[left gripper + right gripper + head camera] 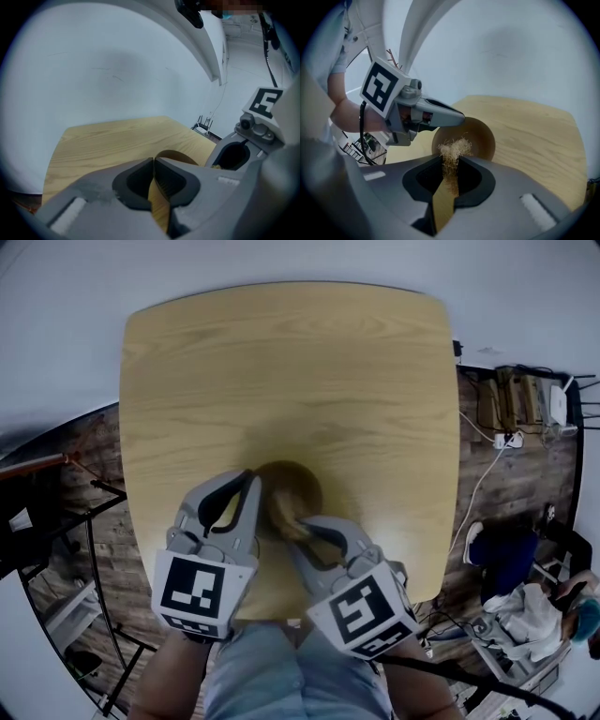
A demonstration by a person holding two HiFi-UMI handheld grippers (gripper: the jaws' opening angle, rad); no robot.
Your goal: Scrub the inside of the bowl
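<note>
Both grippers are closed. The left gripper [153, 161] pinches the rim of the bowl [292, 486], and the right gripper [450, 161] clamps a tuft of straw-coloured scrubbing fibre [451, 151].

We see the brown bowl on the near half of the table [281, 352], between the two sets of jaw tips. Its opening is turned toward the right gripper's camera. The tuft sticks out past the jaw tips at the bowl's mouth, but we cannot tell whether its fibres touch the inner wall.

The table top is pale wood with a lengthwise grain and rounded corners, and the bowl casts a soft shadow on it. Beyond its far edge we see a plain whitish wall [103, 70].

To the right of the table lies a dark plank floor [511, 493]. A white cable [481, 482] trails across the planks toward scattered equipment. Dark metal rods [94, 549] stand to the table's left.

At the near edge we note the person's pale blue trousers [281, 676] and both forearms behind the marker cubes.
</note>
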